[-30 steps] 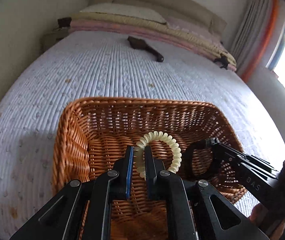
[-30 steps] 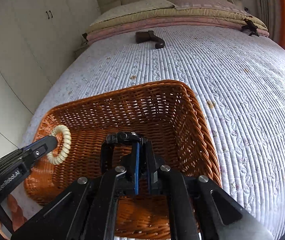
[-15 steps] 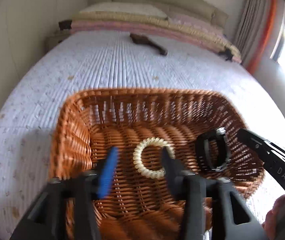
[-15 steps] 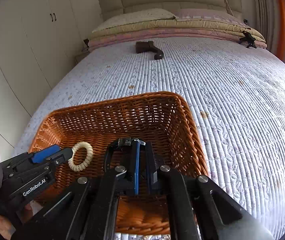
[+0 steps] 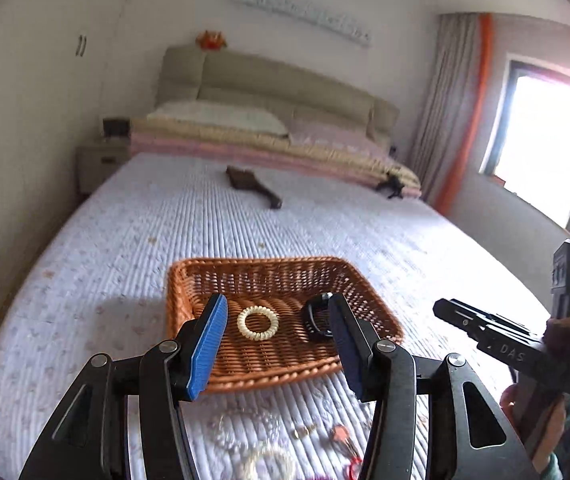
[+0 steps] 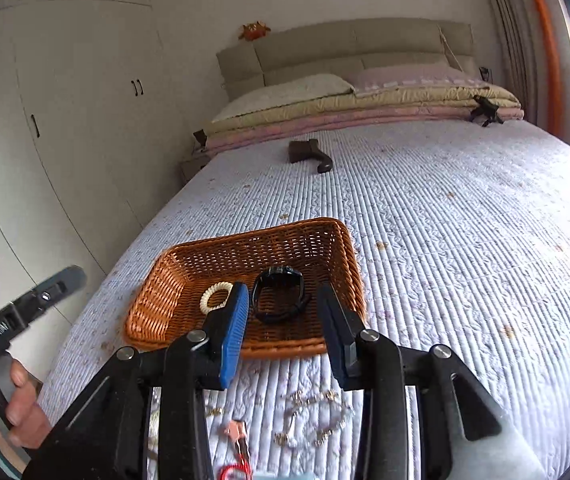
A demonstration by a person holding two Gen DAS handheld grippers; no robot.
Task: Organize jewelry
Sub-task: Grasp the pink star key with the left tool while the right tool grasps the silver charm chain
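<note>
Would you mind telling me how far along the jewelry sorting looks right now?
Done: the cream spiral bracelet and black watch lie in the wicker basket. In hand: nothing; the left gripper and right gripper are open. Left: loose chains and small pieces on the bedspread.

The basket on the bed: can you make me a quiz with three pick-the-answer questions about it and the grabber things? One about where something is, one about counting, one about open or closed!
1. Where is the cream spiral bracelet?
A. On the pillow
B. In the wicker basket
C. Between gripper fingers

2. How many items lie in the basket?
A. Two
B. Four
C. None

3. How do the left gripper and right gripper stand?
A. Both shut
B. One shut, one open
C. Both open

Answers: 1 B, the bracelet rests on the basket floor. 2 A, only the bracelet and the black watch lie there. 3 C, each pair of fingers is spread wide with nothing between.
</note>
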